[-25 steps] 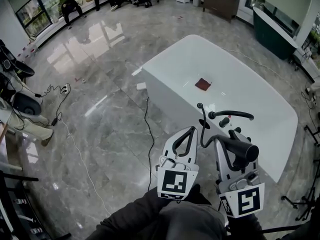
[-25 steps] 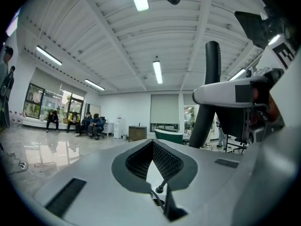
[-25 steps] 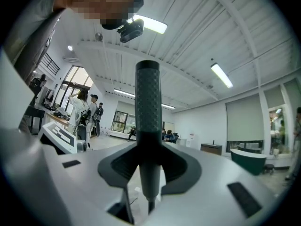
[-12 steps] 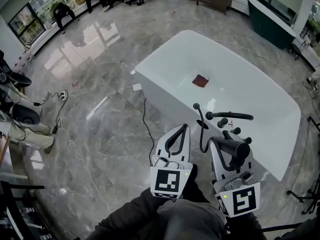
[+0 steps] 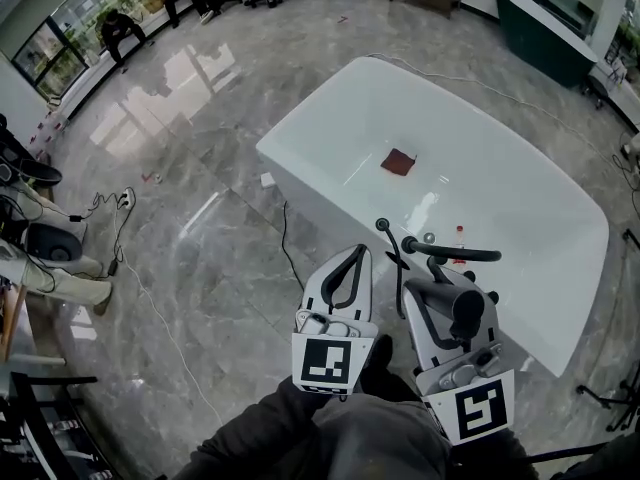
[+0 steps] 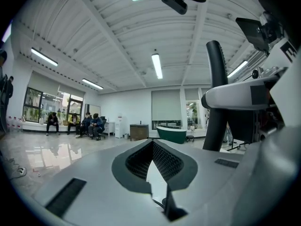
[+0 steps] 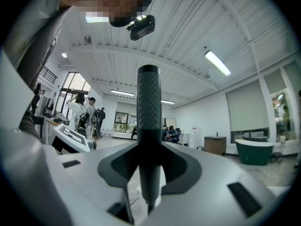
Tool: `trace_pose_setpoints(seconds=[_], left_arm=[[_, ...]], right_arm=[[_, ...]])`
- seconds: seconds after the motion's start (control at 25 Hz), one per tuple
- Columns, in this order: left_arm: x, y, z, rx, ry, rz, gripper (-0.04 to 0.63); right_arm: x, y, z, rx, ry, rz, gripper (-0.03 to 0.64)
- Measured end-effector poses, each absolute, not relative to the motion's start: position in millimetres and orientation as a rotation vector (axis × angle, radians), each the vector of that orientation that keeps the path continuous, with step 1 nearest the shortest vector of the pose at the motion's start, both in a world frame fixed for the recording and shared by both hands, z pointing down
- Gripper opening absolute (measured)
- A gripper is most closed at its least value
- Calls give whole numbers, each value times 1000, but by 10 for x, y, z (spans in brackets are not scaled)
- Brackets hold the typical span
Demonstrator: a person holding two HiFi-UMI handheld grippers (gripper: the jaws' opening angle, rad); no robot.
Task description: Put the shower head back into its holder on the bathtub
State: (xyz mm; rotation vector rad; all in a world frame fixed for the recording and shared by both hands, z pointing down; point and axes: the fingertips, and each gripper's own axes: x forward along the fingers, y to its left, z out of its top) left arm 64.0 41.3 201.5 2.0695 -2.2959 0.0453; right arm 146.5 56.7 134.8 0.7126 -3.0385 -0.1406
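In the head view, the white bathtub [image 5: 330, 183] lies ahead, with a black faucet [image 5: 455, 253] on its near rim. Beside the faucet a black hose [image 5: 388, 243] loops up. My right gripper [image 5: 432, 293] is shut on the black shower head [image 5: 466, 308] and holds it just short of the faucet. In the right gripper view, the shower head's ribbed handle [image 7: 148, 126] stands upright between the jaws. My left gripper [image 5: 355, 255] is beside it on the left, shut and empty, pointing at the tub's side. The shower head [image 6: 217, 98] also shows at the right of the left gripper view.
A reddish-brown patch [image 5: 398, 162] lies on the tub's bottom. A black cable [image 5: 285, 238] runs over the marble floor by the tub's near corner, and a power strip [image 5: 127, 200] lies far left. A dark green tub [image 5: 540, 28] stands at the back. People sit at the far windows.
Both grippers have moved forward, closer to the tub's rim and faucet. The right one still grips the shower head. The tub sits nearer and lower in the head view.
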Motion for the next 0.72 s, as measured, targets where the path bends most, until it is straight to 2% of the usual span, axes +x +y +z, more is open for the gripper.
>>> trace_pose_setpoints(seconds=[0.72], left_arm=[[178, -86, 2037, 2092, -2294, 65, 3]], right_arm=[[931, 11, 1057, 698, -3076, -144, 135]])
